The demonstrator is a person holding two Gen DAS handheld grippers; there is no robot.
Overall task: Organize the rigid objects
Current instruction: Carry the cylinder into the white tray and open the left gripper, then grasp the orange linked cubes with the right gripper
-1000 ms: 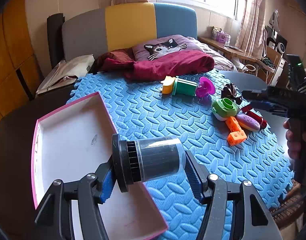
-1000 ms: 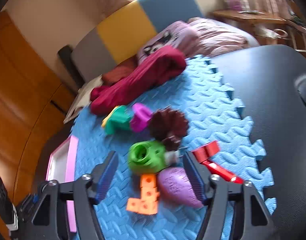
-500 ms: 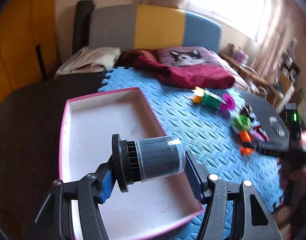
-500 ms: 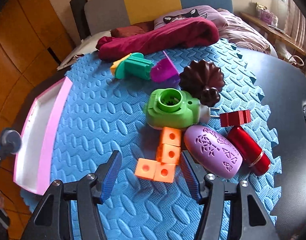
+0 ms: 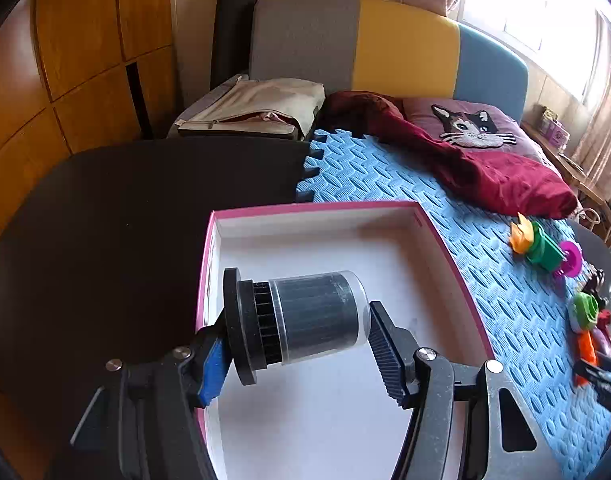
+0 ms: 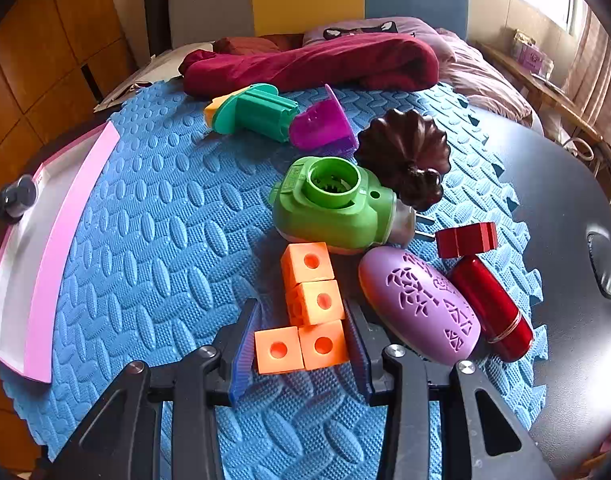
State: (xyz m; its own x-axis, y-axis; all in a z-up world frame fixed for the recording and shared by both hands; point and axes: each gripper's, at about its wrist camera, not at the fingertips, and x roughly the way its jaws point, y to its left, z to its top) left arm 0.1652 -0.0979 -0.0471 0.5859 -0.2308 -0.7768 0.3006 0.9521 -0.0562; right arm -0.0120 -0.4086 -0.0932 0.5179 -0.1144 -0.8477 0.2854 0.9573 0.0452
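Note:
My left gripper (image 5: 297, 350) is shut on a black ribbed cylinder with a clear cap (image 5: 301, 322) and holds it sideways above the white tray with a pink rim (image 5: 317, 210). My right gripper (image 6: 303, 344) sits low on the blue foam mat (image 6: 153, 240). Its jaws stand on either side of the orange L-shaped block piece (image 6: 305, 308), close to it; I cannot tell whether they touch it. Just beyond are a green round-holed toy (image 6: 333, 212), a purple oval case (image 6: 421, 304) and a red cylinder (image 6: 491, 312).
A dark brown fluted mould (image 6: 405, 156), a teal, orange and purple toy (image 6: 273, 114) and a small red block (image 6: 467, 238) lie further back on the mat. A maroon cloth (image 6: 313, 64) lies at the far edge. The tray (image 6: 45, 248) lies at the mat's left. A dark table (image 5: 105, 216) surrounds the mat.
My left gripper swung left with the cylinder, from beside the tray to over it. My right gripper came down and forward, and its jaws narrowed around the orange block piece.

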